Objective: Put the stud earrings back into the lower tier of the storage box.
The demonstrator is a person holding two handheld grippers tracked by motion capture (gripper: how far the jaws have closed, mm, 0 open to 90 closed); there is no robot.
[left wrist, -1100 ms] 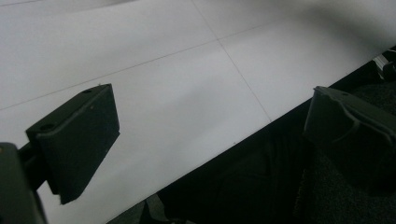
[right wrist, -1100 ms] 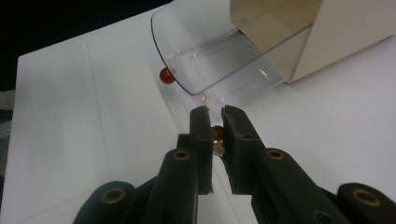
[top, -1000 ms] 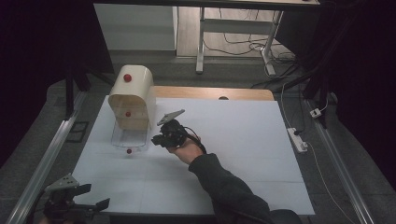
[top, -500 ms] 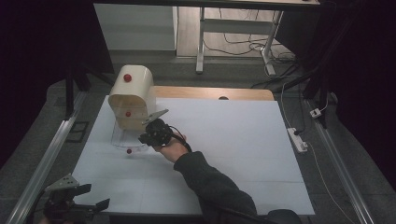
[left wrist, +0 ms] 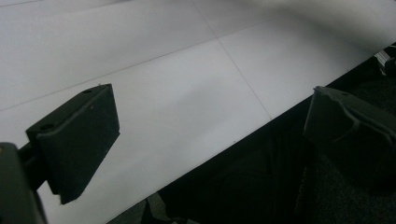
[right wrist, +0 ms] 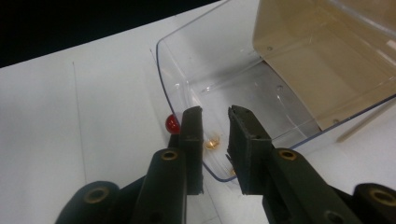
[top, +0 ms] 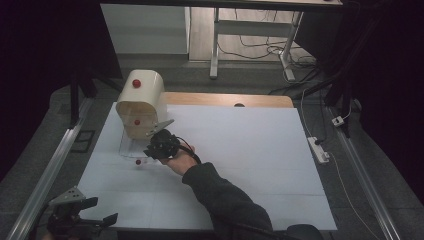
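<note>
you're hovering the right gripper with fingers barely apart and empty over the clear drawer's front lip, red knob just left — light, slick plastic, so pinch that knob.

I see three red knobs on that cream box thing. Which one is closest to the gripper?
The red knob on the pulled-out clear plastic drawer, just beside the right gripper. The other two sit higher, on the cream cabinet's top and front.

Cream box with red knobs — clear drawer, white table, black fingers.
</note>
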